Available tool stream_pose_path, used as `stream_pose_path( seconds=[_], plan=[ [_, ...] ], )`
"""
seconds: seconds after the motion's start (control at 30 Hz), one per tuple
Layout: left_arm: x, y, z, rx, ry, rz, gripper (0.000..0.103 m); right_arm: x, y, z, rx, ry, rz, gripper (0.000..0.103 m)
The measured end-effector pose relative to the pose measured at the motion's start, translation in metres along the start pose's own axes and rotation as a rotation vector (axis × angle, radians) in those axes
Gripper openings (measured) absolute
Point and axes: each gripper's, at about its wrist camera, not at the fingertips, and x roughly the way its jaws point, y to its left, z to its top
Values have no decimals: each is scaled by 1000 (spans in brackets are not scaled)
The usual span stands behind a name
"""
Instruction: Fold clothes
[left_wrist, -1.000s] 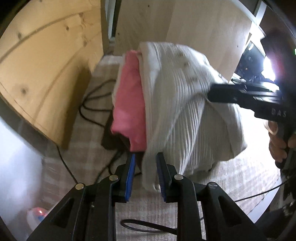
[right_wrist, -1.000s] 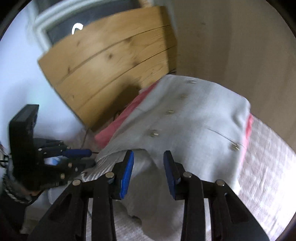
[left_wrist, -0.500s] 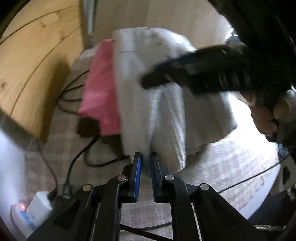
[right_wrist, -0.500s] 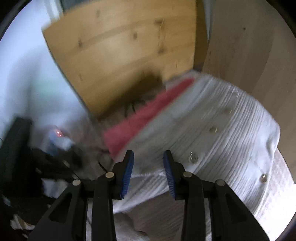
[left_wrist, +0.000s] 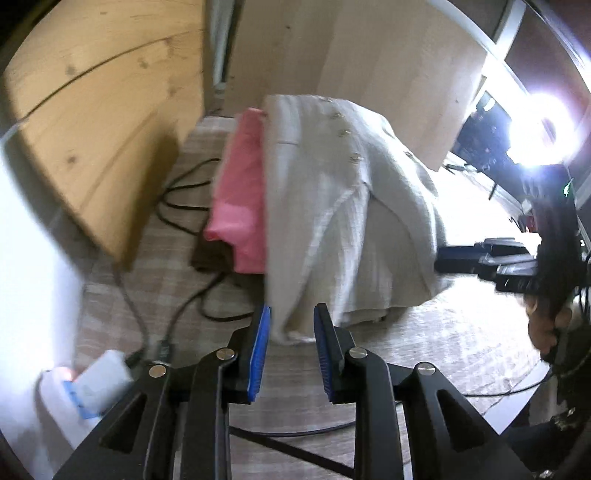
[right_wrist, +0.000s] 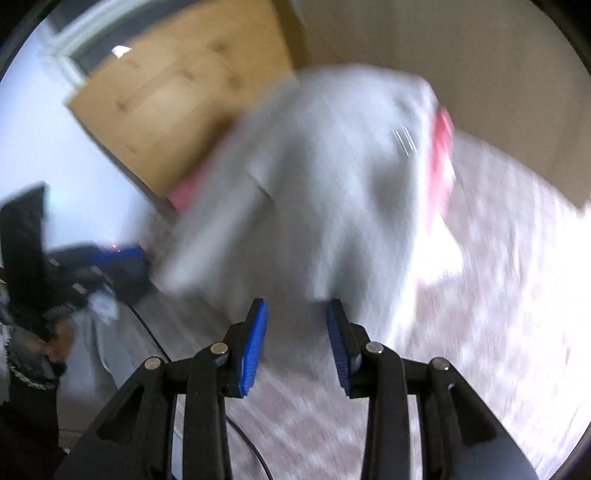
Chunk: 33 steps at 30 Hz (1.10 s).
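Note:
A cream ribbed cardigan (left_wrist: 332, 203) with small buttons lies draped over a pink garment (left_wrist: 240, 192) on a checked bedcover (left_wrist: 424, 350). My left gripper (left_wrist: 290, 314) sits at the cardigan's near hanging corner. Its jaws are opening, and the corner hangs between the tips without being pressed. In the left wrist view my right gripper (left_wrist: 443, 258) hovers beside the cardigan's right edge, held by a hand (left_wrist: 543, 328). The right wrist view is blurred. There the right gripper (right_wrist: 295, 306) stands open in front of the cardigan (right_wrist: 332, 166), with nothing pinched.
A slanted wooden board (left_wrist: 103, 122) stands at the left, and a pale panel is behind the pile. Black cables (left_wrist: 184, 192) run across the cover to a white adapter (left_wrist: 99, 384) with a red light. A bright lamp (left_wrist: 539, 129) glares at the right.
The left jaws narrowed at the cardigan's corner, then spread apart again. The right gripper swung in over the cardigan and back out to its right side. The left gripper drew back a little.

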Motion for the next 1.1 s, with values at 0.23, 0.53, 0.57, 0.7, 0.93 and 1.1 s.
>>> stream_pose_path(
  seconds=[0.23,0.53,0.57,0.7,0.93,1.1],
  plan=[
    [-3,-46,-1,94,8,-27,57,-52,-2,-36,89,-117,-118,43],
    [-35,-66,0,102,-47,0,78,-88,2,-59,199,-184,-256,47],
    [-38,-66,-1,106,-54,13,78,-90,3,-62,204,-192,-267,49],
    [-42,-71,-4,118,-53,34,78,-96,6,-76,223,-219,-290,52],
    [-40,-83,-17,81,-16,56,78,-107,-5,-100,285,-234,-304,52],
    [-57,-95,-20,1,-62,57,78,-126,-15,-109,263,-252,-281,52]
  ],
)
